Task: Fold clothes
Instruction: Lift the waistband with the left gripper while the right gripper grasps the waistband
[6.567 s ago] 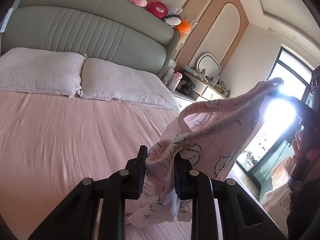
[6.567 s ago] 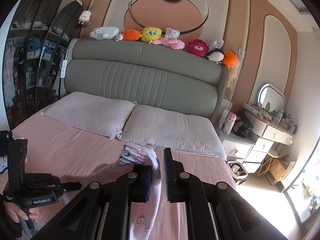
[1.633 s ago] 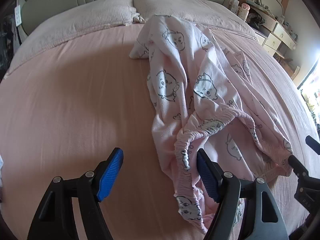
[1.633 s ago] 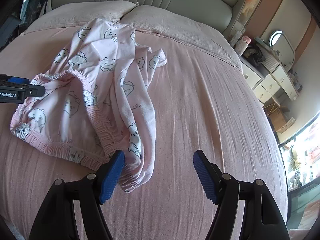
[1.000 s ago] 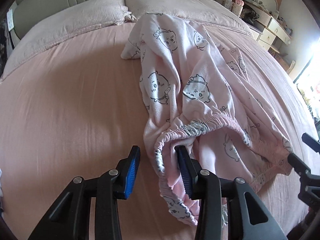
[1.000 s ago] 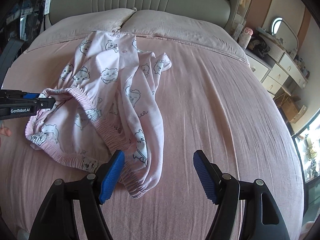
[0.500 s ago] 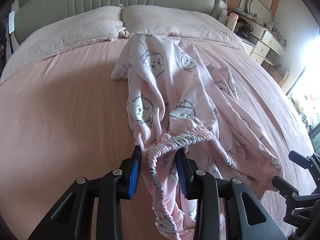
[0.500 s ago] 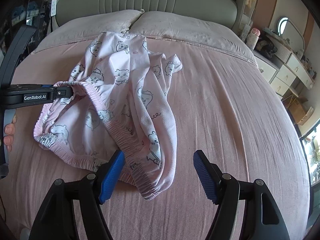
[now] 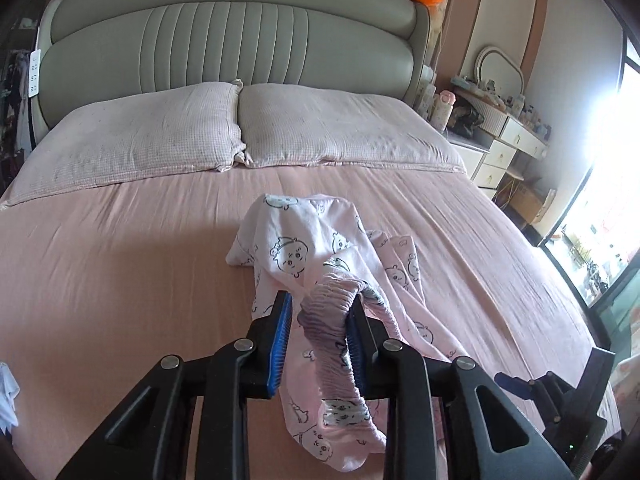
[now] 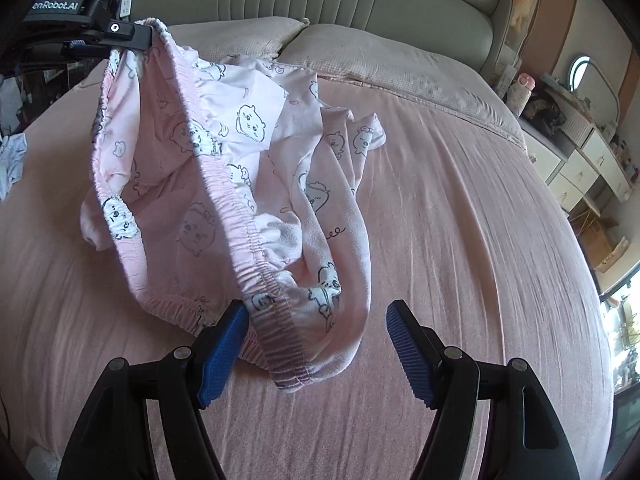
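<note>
Pink pyjama trousers (image 10: 240,152) printed with cartoon faces lie on the pink bed sheet (image 10: 460,208). My left gripper (image 9: 318,322) is shut on their elastic waistband (image 9: 334,300) and holds that side lifted off the bed; it also shows in the right wrist view (image 10: 132,34) at upper left. The trouser legs (image 9: 304,240) trail on the sheet toward the pillows. My right gripper (image 10: 318,340) is open, its blue pads either side of the lower waistband edge (image 10: 280,328), which lies on the sheet.
Two pink pillows (image 9: 224,132) and a grey padded headboard (image 9: 224,44) are at the far end. A white dresser (image 9: 504,148) stands to the right of the bed. A bright window (image 9: 612,184) is at far right. A white cloth (image 10: 12,156) lies at the left edge.
My left gripper has closed on the waistband and lifted it up off the bed. The trousers now hang from it. My right gripper stays open and has moved closer to the lower waistband.
</note>
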`<action>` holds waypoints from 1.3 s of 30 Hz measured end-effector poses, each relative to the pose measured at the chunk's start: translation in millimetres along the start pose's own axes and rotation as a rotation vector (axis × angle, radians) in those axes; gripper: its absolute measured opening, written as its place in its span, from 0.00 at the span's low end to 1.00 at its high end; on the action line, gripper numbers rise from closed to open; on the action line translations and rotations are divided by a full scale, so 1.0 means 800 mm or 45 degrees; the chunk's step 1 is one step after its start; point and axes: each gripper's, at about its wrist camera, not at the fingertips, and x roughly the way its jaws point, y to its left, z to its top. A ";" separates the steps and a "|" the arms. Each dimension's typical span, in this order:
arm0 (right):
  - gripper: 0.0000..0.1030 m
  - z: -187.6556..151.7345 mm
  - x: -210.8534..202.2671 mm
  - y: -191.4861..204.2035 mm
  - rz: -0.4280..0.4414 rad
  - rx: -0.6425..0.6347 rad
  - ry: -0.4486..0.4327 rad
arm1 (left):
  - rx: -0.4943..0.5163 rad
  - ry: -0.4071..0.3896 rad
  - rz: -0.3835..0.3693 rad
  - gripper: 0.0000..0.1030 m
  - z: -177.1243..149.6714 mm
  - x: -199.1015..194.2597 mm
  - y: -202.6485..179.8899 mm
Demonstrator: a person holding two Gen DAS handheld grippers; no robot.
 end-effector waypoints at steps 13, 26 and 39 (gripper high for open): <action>0.69 0.014 0.019 0.049 -0.216 -0.221 -0.080 | 0.004 -0.050 -0.010 0.23 0.018 -0.017 -0.001; 0.69 0.039 0.008 -0.076 -0.398 0.259 -0.098 | -0.041 -0.084 0.070 0.23 0.020 -0.029 0.027; 0.18 0.036 0.007 -0.085 -0.135 0.385 -0.068 | 0.075 0.087 -0.067 0.24 -0.008 -0.006 0.019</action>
